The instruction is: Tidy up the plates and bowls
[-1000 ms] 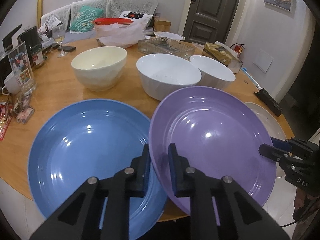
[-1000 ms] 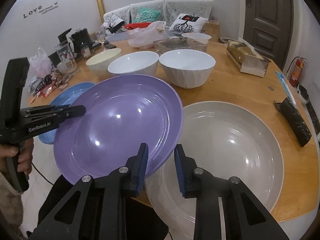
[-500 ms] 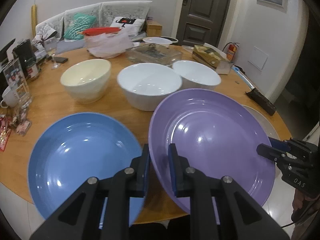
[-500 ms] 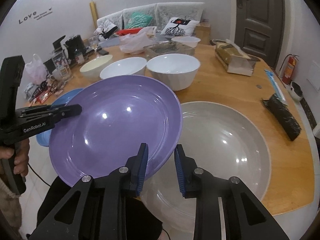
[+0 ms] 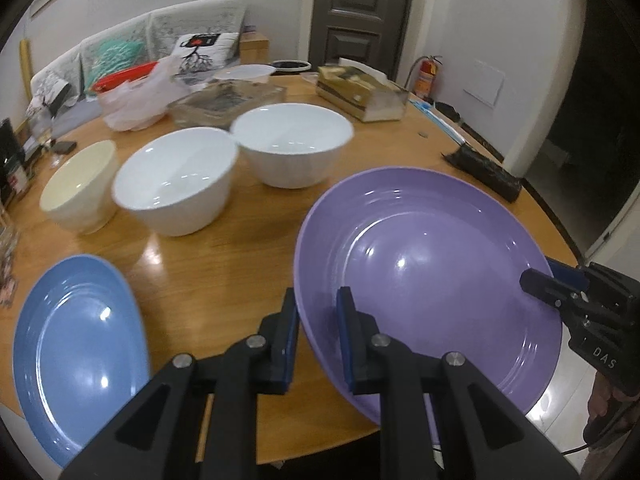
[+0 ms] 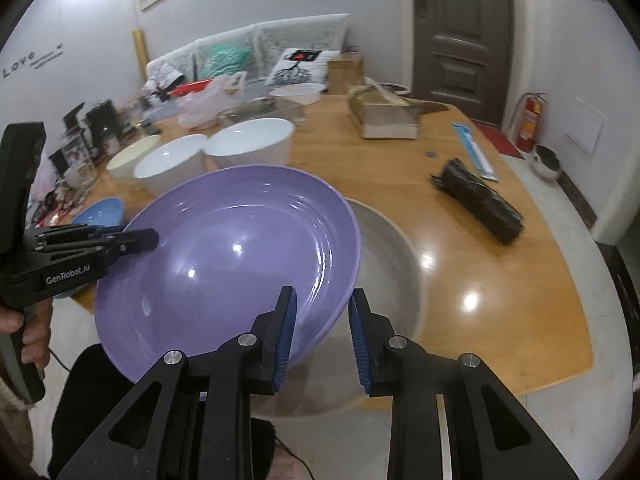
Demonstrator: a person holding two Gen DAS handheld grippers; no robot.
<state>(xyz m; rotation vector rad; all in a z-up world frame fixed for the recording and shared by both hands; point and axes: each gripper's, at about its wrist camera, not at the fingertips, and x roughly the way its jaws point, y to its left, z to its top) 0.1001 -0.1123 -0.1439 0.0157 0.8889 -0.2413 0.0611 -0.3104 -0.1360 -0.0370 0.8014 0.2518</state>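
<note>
A purple plate point(image 5: 432, 276) point(image 6: 232, 256) is held in the air between both grippers, tilted. My left gripper point(image 5: 318, 328) is shut on its left rim. My right gripper point(image 6: 322, 328) is shut on its right rim; it shows in the left wrist view point(image 5: 560, 284), and the left gripper shows in the right wrist view point(image 6: 120, 240). A blue plate point(image 5: 76, 344) lies on the wooden table point(image 5: 248, 248) to the left. A grey plate point(image 6: 384, 280) lies under the purple plate's right side. Two white bowls point(image 5: 176, 184) point(image 5: 292, 148) and a cream bowl point(image 5: 76, 188) stand behind.
A tissue box point(image 5: 360, 92), a glass tray point(image 5: 228, 100), a plastic bag point(image 5: 136, 100) and a white dish point(image 5: 244, 72) sit at the table's far side. A dark wrapped packet point(image 6: 480, 204) lies at the right. Clutter lines the left edge point(image 6: 80, 148).
The purple plate has been lifted higher and carried right, away from the blue plate and over the grey plate. Both grippers moved with it and keep their hold.
</note>
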